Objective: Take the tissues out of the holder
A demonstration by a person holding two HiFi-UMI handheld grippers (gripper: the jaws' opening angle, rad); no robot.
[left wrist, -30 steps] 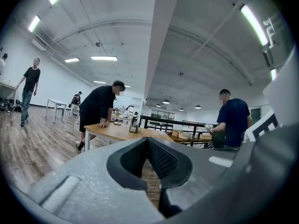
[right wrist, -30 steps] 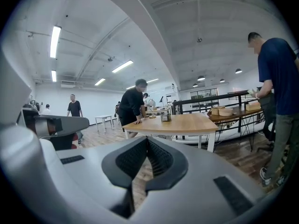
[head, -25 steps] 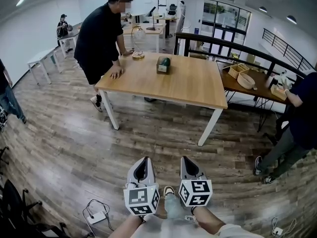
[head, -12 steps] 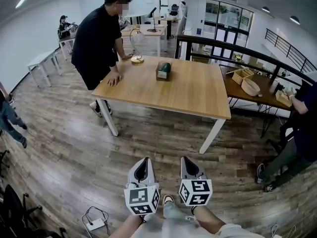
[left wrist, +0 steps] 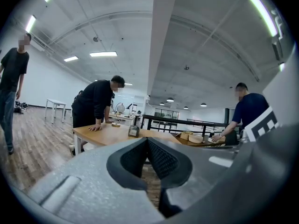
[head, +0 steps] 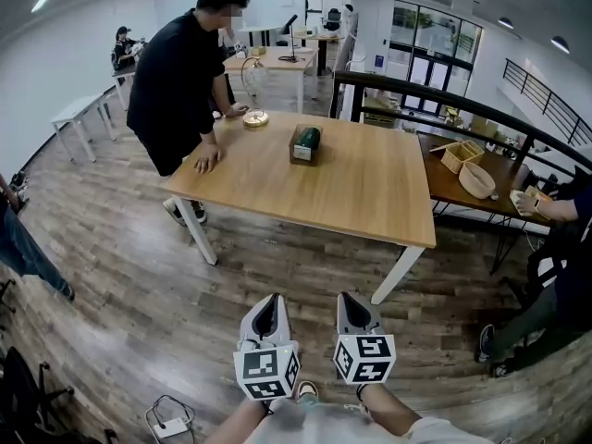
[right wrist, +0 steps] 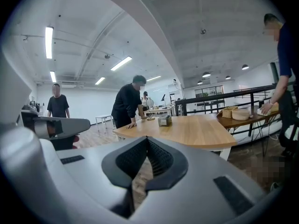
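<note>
Floor [head: 111,276]: wood planks, open stretch betw. grippers and table.
Table [head: 370,192]: light-wood worktop, mostly bare; near edge and rt corner free.
Person in black [head: 180,77]: leans on left edge, hand on top.
Left gripper [head: 268,303], right gripper [head: 350,302]: side by side, well short of table. Head view shows backs only; gripper views show jaws together, nothing betw.
Tissue holder [head: 305,143]: by far edge, mid-worktop.
</note>
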